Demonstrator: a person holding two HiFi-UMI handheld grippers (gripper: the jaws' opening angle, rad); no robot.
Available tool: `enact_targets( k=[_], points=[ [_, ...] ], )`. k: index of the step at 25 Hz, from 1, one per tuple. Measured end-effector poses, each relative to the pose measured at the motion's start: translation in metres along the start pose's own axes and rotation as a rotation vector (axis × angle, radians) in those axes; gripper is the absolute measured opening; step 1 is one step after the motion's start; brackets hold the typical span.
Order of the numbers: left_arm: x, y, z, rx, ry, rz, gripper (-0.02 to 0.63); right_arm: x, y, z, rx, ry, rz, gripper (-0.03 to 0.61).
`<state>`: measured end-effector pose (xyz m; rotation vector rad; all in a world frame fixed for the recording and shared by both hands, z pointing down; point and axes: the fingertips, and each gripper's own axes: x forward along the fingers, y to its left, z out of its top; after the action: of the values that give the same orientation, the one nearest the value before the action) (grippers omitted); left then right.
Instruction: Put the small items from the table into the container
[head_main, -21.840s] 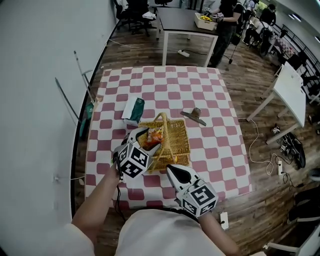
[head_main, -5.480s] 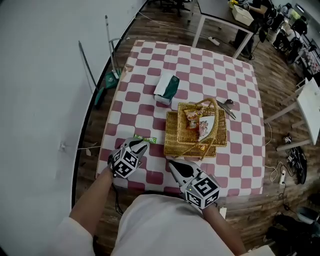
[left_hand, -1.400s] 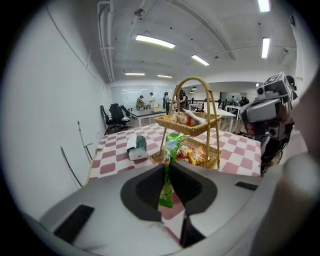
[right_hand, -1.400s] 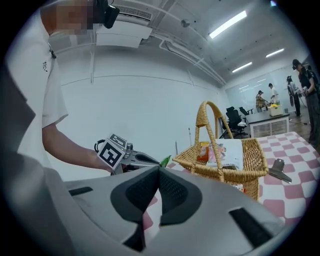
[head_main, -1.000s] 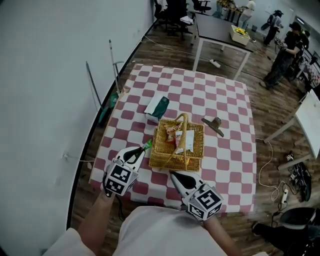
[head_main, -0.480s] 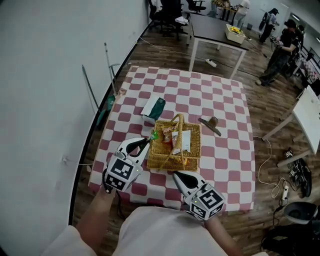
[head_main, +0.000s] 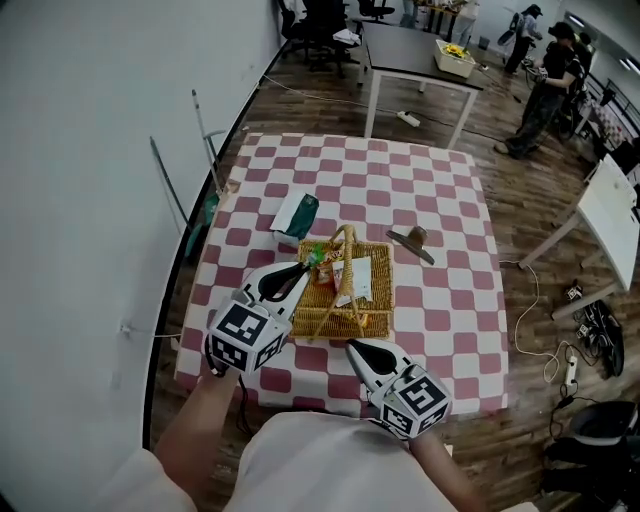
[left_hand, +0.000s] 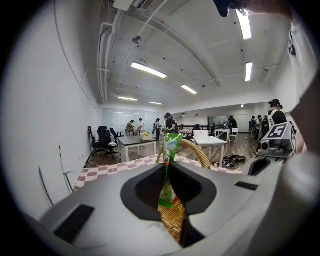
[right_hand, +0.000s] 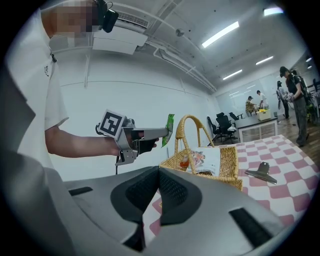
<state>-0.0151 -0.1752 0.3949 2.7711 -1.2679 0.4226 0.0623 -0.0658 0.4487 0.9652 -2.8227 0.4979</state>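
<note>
Green sachet, clamped in left tool.
Likely light, limp, slick; pinch its sealed edge. Right tool closed, empty.

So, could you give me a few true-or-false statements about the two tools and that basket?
1. The left tool grips a green packet. True.
2. The right tool holds a packet too. False: its jaws are together with nothing between them.
3. The wicker basket is empty. False: packets lie inside it.
4. A metal clip lies on the checkered tablecloth, outside the basket. True.
5. The white and green pack sits in the basket. False: it lies on the tablecloth beside it.
</note>
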Motion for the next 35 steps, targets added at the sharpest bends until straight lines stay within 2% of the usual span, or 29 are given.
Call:
enact_targets(
  k=[8,18,35],
  points=[
    [0.015,-0.014,-0.014,-0.061,0.015,-0.059,0.035,-0.004,-0.010,-0.004,0.015,0.002,-0.030,0.008],
    [0.030,-0.021,-0.040,-0.009,0.140,-0.082,0.037,-0.006,-0.016,-0.004,0.023,-0.003,-0.043,0.008],
    [0.042,-0.032,-0.060,0.033,0.237,-0.112,0.038,-0.011,-0.020,-0.007,0.034,-0.006,-0.065,0.008]
  ],
)
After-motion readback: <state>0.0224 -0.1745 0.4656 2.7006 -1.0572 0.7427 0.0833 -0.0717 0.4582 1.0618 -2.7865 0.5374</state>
